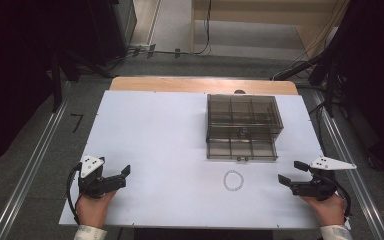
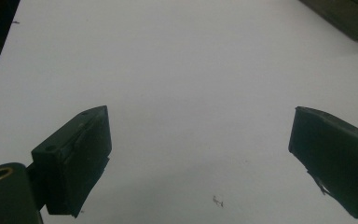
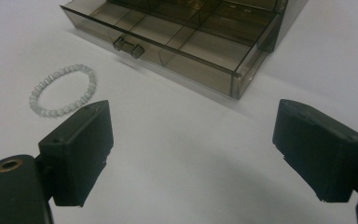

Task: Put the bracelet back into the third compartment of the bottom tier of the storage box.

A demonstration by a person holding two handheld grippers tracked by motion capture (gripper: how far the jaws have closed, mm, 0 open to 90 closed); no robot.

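Smoky glossy plastic drawer box (image 3: 200, 37); matt white table (image 1: 155, 140).

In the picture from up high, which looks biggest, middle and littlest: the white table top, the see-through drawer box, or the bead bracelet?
Largest to smallest, as they look in the high view:
1. White table top, by far the widest.
2. Smoky clear drawer box, with its bottom drawer pulled out.
3. Bead bracelet, a small ring lying on the table top in front of the box.

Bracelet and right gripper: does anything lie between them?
No. In the high view, bare white tabletop separates the bracelet from the right gripper.
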